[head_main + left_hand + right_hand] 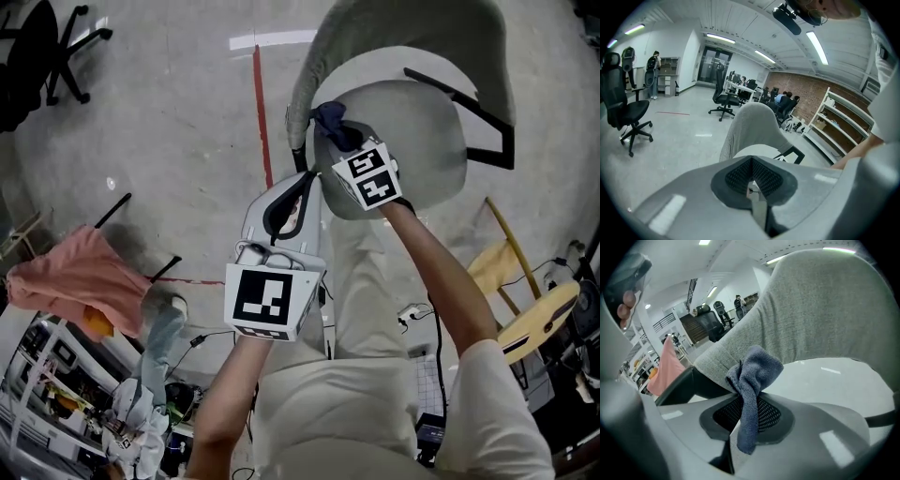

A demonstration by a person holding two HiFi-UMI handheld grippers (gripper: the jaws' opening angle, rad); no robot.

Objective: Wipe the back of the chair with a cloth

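Note:
The chair stands in front of me with a grey fabric back point(412, 28) and a white seat point(422, 141). My right gripper point(328, 131) is shut on a dark blue cloth point(330, 119), held at the left end of the chair back, just above the seat. In the right gripper view the cloth point(752, 376) bunches out of the shut jaws, close to the grey back point(815, 310); contact cannot be told. My left gripper point(302, 187) is shut and empty, held back from the chair. Its own view looks at the chair back point(752, 124) from a distance.
Black armrests point(478, 112) flank the seat. A red tape line point(262, 103) runs along the floor to the left. A pink cloth point(75, 277) hangs on a rack at lower left, a black office chair point(47, 47) stands at upper left, and a yellow wooden chair point(534, 300) at right.

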